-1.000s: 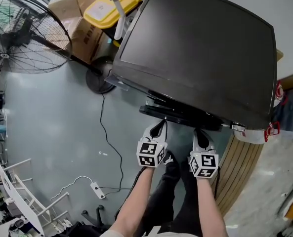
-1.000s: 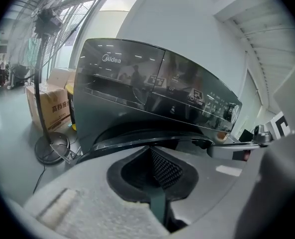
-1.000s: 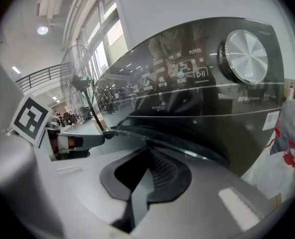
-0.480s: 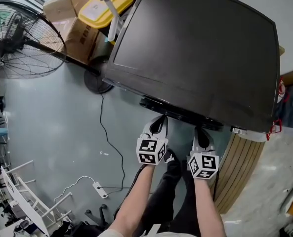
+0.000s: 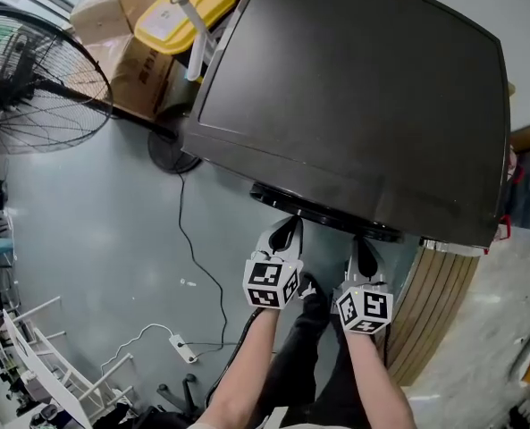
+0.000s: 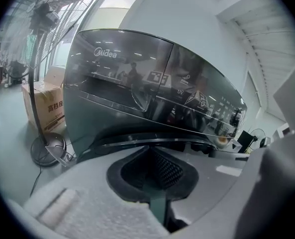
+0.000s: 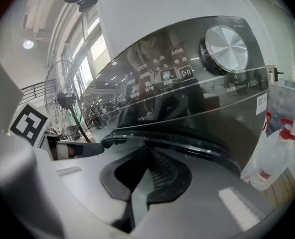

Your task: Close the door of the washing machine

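The dark grey washing machine (image 5: pixel 354 105) fills the upper head view, seen from above. Its round door (image 5: pixel 327 214) shows as a thin black rim lying nearly flat against the machine's front. My left gripper (image 5: pixel 288 229) is shut, empty, and its tip is at the rim's left part. To its right, my right gripper (image 5: pixel 363 250) is also shut and empty, tip at the rim. In the left gripper view the door rim (image 6: pixel 137 139) curves just past the shut left gripper (image 6: pixel 154 158). The right gripper view shows the rim (image 7: pixel 187 142) beyond the right gripper (image 7: pixel 148 167), under the control dial (image 7: pixel 227 43).
A standing fan (image 5: pixel 32 88) and cardboard boxes (image 5: pixel 113 34) with a yellow lid (image 5: pixel 180 16) are left of the machine. A cable and power strip (image 5: pixel 182 351) lie on the grey floor. A slatted wooden panel (image 5: pixel 430 311) and a white plastic bag (image 7: pixel 276 133) stand at the right.
The door's rim has drawn in closer to the machine's front. Both grippers stayed shut at it, and the right one rolled slightly.
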A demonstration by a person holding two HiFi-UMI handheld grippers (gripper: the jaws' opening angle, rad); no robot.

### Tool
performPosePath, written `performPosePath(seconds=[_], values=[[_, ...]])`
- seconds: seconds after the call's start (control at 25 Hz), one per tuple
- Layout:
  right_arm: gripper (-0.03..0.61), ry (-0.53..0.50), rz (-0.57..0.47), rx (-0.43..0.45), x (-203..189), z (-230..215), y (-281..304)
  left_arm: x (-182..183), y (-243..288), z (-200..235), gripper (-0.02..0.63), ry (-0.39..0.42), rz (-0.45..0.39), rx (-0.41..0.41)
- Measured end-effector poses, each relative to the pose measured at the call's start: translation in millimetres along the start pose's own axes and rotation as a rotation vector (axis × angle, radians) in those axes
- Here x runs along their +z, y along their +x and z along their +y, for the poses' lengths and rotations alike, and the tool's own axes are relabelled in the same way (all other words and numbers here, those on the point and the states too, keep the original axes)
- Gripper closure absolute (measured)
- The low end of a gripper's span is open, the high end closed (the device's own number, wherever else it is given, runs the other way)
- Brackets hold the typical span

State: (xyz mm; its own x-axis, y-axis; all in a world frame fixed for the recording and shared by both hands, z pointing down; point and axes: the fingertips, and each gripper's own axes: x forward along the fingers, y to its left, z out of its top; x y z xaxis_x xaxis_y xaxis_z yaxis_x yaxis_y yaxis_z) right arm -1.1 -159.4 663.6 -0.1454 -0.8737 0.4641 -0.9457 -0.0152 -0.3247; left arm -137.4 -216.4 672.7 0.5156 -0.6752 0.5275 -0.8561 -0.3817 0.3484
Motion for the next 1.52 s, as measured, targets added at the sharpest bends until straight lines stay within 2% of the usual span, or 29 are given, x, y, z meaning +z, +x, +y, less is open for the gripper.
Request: performPosePath(seconds=[0.16, 0.44, 0.72, 0.92, 1.2, 1.52], values=[[0.576, -0.003, -0.013, -0.021, 2, -2, 1, 1, 3, -2, 0.609, 0.003, 0.009, -0.014], [0.577, -0.037, -0.031, -0.003, 4, -2, 0, 4, 2, -2, 0.609, -0.014, -0.035, -0.020], [0.577, 0.008, -0.040, -0.036, 4, -5, 2, 9, 11, -3, 0.607, -0.018, -0.022, -0.023], [0.577, 0.009, -0.035, 0.021, 4, -5, 7, 9, 11, -2, 0.606, 0.003, -0.032, -0.041], [0.577, -0.080, 0.154, 0.132, -21, 19, 25, 2, 8, 1, 0.606, 0.031, -0.021, -0.040], [0.577, -0.132, 0.092, 0.122, -5, 17, 13, -4, -14, -7, 0.607, 0.032, -0.053, -0.029]])
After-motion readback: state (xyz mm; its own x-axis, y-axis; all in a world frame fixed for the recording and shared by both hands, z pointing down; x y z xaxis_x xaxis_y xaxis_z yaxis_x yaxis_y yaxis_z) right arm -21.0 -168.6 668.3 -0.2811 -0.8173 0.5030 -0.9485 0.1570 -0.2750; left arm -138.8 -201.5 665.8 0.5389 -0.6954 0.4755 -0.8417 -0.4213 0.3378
